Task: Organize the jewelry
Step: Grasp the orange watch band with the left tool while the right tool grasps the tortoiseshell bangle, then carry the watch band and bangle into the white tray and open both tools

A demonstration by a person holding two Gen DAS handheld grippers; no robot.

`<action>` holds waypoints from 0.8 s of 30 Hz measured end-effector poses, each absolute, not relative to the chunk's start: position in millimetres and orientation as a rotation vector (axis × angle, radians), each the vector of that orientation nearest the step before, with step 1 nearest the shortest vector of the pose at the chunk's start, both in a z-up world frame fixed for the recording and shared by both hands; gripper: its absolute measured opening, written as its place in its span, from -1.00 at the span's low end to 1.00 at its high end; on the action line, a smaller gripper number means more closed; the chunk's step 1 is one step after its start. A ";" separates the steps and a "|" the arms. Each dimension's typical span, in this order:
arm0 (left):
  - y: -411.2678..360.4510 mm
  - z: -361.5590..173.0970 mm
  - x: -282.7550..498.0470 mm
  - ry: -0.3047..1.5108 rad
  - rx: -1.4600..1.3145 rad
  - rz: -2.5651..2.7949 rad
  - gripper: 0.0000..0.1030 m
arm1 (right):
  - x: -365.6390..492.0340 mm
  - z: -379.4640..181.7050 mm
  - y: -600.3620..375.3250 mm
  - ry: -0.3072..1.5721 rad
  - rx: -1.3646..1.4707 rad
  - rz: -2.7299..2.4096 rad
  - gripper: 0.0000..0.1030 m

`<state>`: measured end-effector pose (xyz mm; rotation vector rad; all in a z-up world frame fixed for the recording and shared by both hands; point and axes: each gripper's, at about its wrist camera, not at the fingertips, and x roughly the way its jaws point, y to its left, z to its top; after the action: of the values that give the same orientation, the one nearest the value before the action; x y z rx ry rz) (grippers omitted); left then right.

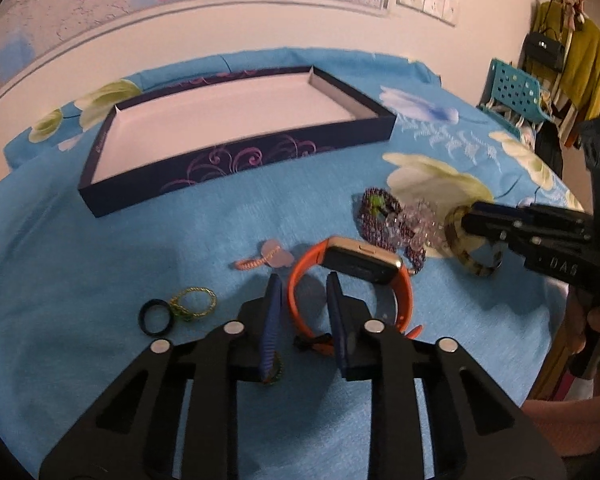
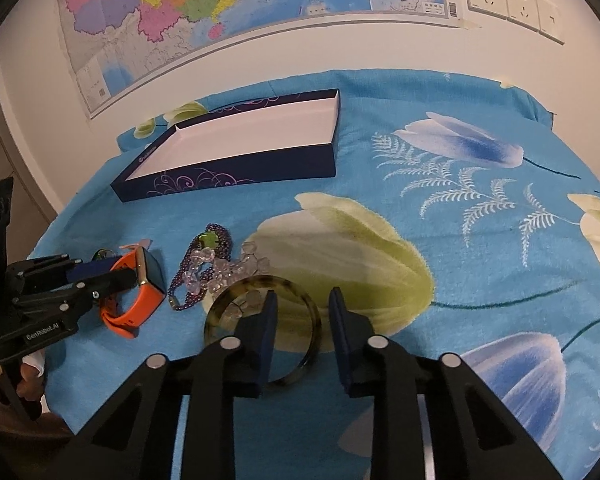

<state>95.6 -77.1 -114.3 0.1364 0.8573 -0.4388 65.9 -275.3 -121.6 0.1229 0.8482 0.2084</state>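
Navy cardboard tray [image 1: 236, 160] sits bare-floored near the bench's [image 2: 380, 208] far edge. Toward the near edge lie one orange watch [image 1: 352, 280], one bangle [image 2: 260, 320], two bead strands [image 2: 208, 268] and two rings [image 1: 176, 310]. Left gripper [image 1: 302, 304] fingers straddle the watchband, released; right gripper [image 2: 302, 320] fingers straddle the bangle's rim, released.

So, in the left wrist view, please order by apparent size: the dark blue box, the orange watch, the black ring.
1. Dark blue cardboard box, clearly largest.
2. Orange-strapped smartwatch, though nearness to the camera enlarges it.
3. Small black ring.
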 end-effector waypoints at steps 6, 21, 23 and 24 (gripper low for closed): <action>-79.9 -114.2 98.1 0.871 0.152 -0.426 -0.68 | 69.0 -122.2 -278.7 0.853 0.111 0.199 -0.83; -65.4 -96.0 96.8 0.847 0.063 -0.410 -0.89 | 72.8 -104.2 -292.0 0.809 0.173 0.239 -0.88; -60.4 -90.7 99.3 0.844 0.033 -0.413 -0.89 | 74.3 -100.2 -291.1 0.801 0.175 0.250 -0.88; -58.3 -89.2 100.1 0.840 0.027 -0.412 -0.89 | 76.2 -97.3 -290.1 0.794 0.170 0.254 -0.88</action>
<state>100.1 -58.3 -89.2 0.0270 0.8398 -0.4118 76.2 -290.1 -97.3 0.1704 0.7943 0.2544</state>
